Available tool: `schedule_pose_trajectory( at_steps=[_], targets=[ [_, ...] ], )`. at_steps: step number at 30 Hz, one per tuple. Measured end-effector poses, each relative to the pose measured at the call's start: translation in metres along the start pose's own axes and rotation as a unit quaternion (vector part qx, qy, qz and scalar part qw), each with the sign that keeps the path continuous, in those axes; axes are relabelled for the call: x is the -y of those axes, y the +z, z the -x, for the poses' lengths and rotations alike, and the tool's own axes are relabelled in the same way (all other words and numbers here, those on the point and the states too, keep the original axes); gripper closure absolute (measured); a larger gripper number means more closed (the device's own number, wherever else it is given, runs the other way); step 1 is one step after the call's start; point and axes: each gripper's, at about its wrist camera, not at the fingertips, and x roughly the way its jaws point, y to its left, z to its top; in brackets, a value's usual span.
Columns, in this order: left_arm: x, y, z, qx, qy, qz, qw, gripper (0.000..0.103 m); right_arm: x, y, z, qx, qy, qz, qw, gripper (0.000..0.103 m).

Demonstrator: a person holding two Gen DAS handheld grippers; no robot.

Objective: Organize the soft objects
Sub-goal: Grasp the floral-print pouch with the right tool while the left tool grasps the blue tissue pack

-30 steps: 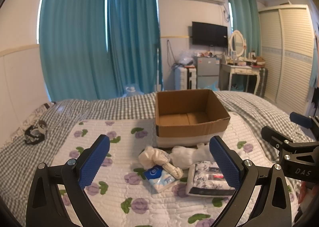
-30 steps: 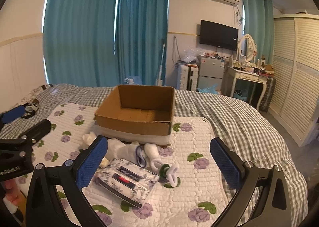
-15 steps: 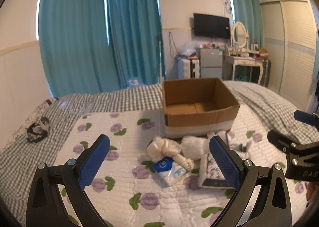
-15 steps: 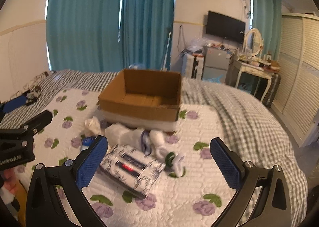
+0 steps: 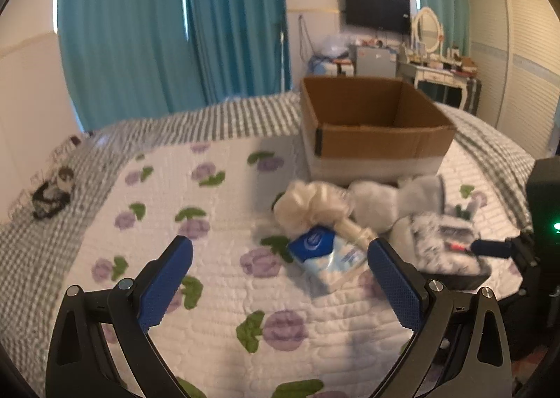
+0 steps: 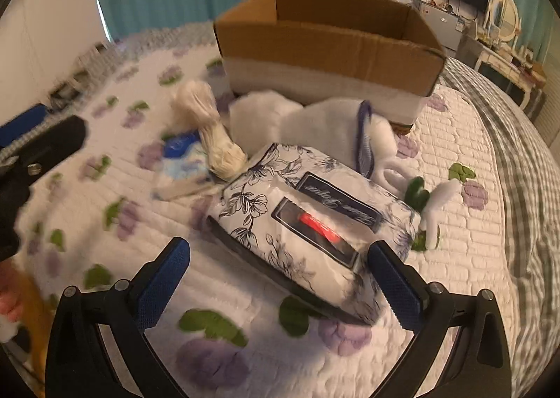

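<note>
Soft things lie in a heap on the flowered quilt (image 5: 210,293) in front of an open cardboard box (image 5: 374,125), also in the right wrist view (image 6: 325,44). There is a floral tissue pack (image 6: 311,223), a blue-and-white wipes packet (image 5: 329,258), a cream cloth bundle (image 5: 315,205) and white plush pieces (image 6: 315,121). My left gripper (image 5: 280,279) is open and empty, low over the quilt, just left of the wipes packet. My right gripper (image 6: 280,279) is open and empty, its jaws at the near corner of the tissue pack.
A dark small object (image 5: 52,195) lies on the checked blanket at the far left. Teal curtains (image 5: 175,30) hang behind the bed. A dressing table (image 5: 441,72) and wardrobe (image 5: 525,58) stand at the right. A white and green plush piece (image 6: 434,209) lies right of the tissue pack.
Both grippers have moved forward and down toward the heap. The tissue pack now fills the right wrist view; the wipes packet is nearer the left gripper.
</note>
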Motion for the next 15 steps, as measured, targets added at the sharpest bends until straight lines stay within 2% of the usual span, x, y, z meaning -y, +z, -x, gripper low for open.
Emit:
schedule_pose_trajectory(
  at_steps=[3,10,13,15],
  targets=[
    [-0.006,-0.008,-0.013,-0.014,0.003,-0.001,0.9999,0.001,-0.003,0.002,-0.013,-0.017,-0.005,0.000,1.000,0.000],
    [-0.012,-0.015,-0.034,-0.039,-0.001,0.009,0.9992,0.001,-0.013,0.001,-0.031,-0.037,-0.068,0.037,0.996,0.000],
    [-0.008,-0.018,-0.041,-0.048,-0.007,0.006,0.9988,0.001,-0.012,0.001,-0.028,-0.028,-0.083,0.035,0.996,0.011],
    [-0.006,-0.020,-0.046,-0.058,-0.014,0.003,0.9982,0.001,-0.008,0.000,-0.021,-0.022,-0.087,0.025,0.996,0.025]
  ],
)
